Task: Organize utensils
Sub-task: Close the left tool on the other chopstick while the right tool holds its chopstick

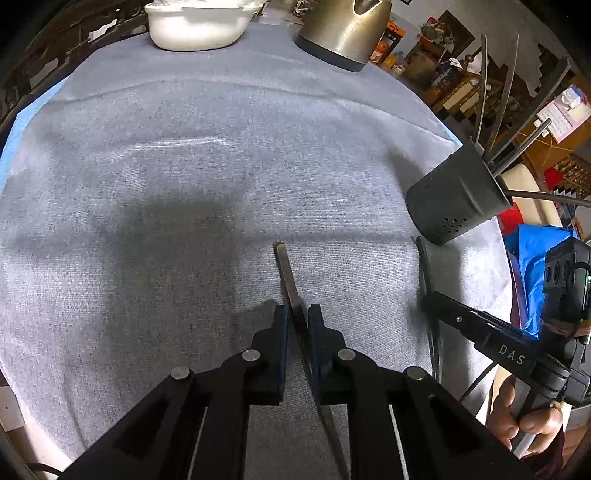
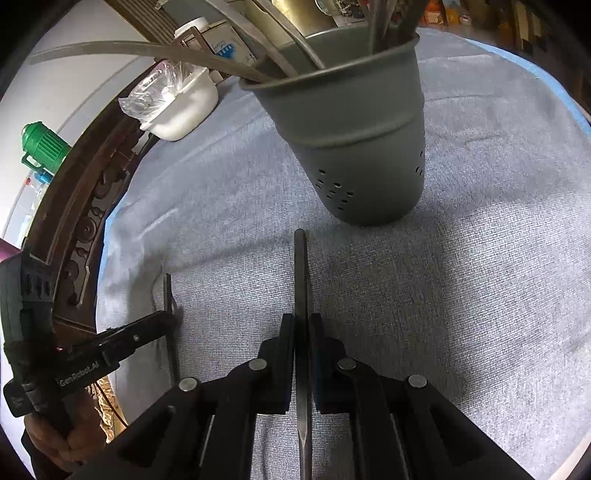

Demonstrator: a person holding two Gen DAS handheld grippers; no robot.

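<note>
Am clamping flat utensil handle (image 1: 291, 284) in left gripper (image 1: 297, 314); right gripper (image 2: 302, 321) pinching second utensil (image 2: 301, 280), tip near gray holder (image 2: 354, 125) by table's edge.

One dark holder (image 2: 362, 147); one white tub (image 1: 195, 26); one metal kettle (image 1: 343, 33); two claws, left claw (image 1: 297, 314) and right claw (image 2: 302, 321), each clamping one utensil.

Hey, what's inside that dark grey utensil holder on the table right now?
Several long metal utensil handles stick out of the dark grey utensil holder, leaning against its rim. Their lower ends are hidden by the holder's wall, so which utensils they are cannot be told.
</note>
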